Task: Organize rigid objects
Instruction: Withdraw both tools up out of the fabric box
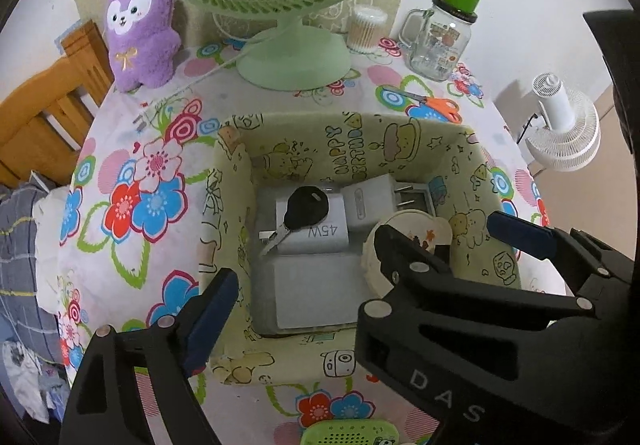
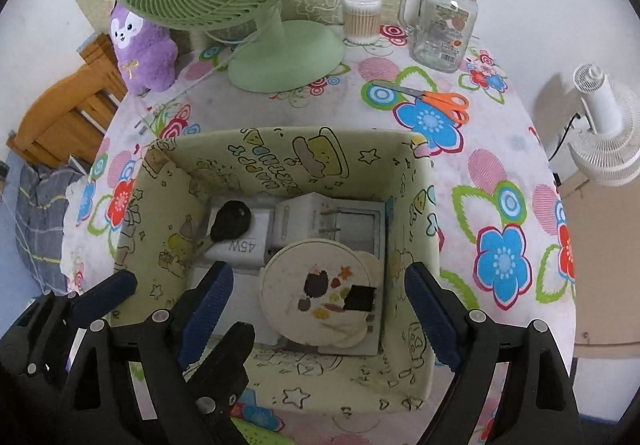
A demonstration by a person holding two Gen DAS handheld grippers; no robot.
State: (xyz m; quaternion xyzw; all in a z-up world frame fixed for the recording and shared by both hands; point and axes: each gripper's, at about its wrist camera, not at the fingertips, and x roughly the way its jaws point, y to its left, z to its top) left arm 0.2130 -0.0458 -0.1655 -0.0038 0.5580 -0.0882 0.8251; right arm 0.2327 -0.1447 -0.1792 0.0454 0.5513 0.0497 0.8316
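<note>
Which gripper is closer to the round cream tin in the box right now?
Right. The right gripper hangs open directly above the round cream tin, fingers straddling it. The left gripper is also open, offset to the tin's left, over the box.

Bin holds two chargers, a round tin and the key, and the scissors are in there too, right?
Not quite. The scissors lie outside, on the tablecloth behind the bin, as the right wrist view shows. The chargers, the round tin and the key are inside.
</note>
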